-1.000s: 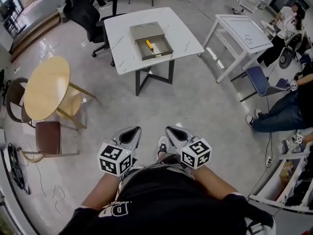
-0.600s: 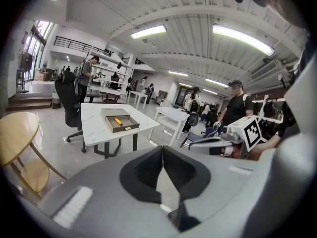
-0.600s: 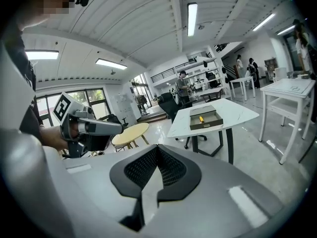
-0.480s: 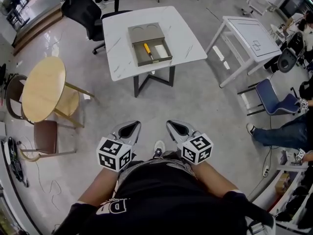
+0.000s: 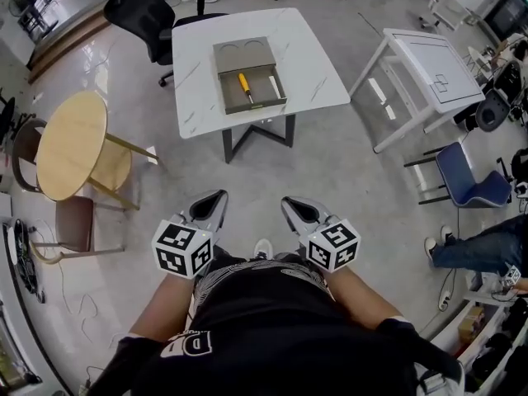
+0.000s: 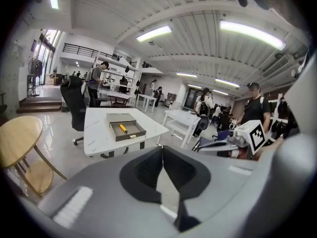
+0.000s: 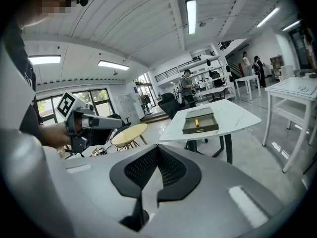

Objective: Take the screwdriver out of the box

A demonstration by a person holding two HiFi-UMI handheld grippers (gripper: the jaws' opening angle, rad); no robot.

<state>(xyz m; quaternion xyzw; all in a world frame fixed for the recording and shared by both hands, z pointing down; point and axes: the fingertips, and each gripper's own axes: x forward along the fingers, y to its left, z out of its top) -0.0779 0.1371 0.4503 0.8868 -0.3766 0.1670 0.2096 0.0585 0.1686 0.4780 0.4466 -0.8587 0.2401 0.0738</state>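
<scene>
A yellow-handled screwdriver (image 5: 244,83) lies in an open grey-brown box (image 5: 252,108) on a white table (image 5: 309,64), far ahead across the floor. The left gripper view also shows the screwdriver (image 6: 123,129) in the box (image 6: 130,137), and so does the right gripper view, with the screwdriver (image 7: 196,123) inside the box (image 7: 200,129). My left gripper (image 5: 218,195) and right gripper (image 5: 288,201) are held side by side close to my body, well short of the table. Both point towards it, shut and with nothing in them.
A round wooden table (image 5: 74,143) and a brown chair (image 5: 78,225) stand at the left. A black office chair (image 5: 136,11) sits behind the white table. At the right are a white desk (image 5: 433,60), a blue chair (image 5: 462,180) and a seated person's legs (image 5: 478,242).
Both grippers have been carried forward over the floor towards the white table. The furniture and the seated person at the right have slid back in the view.
</scene>
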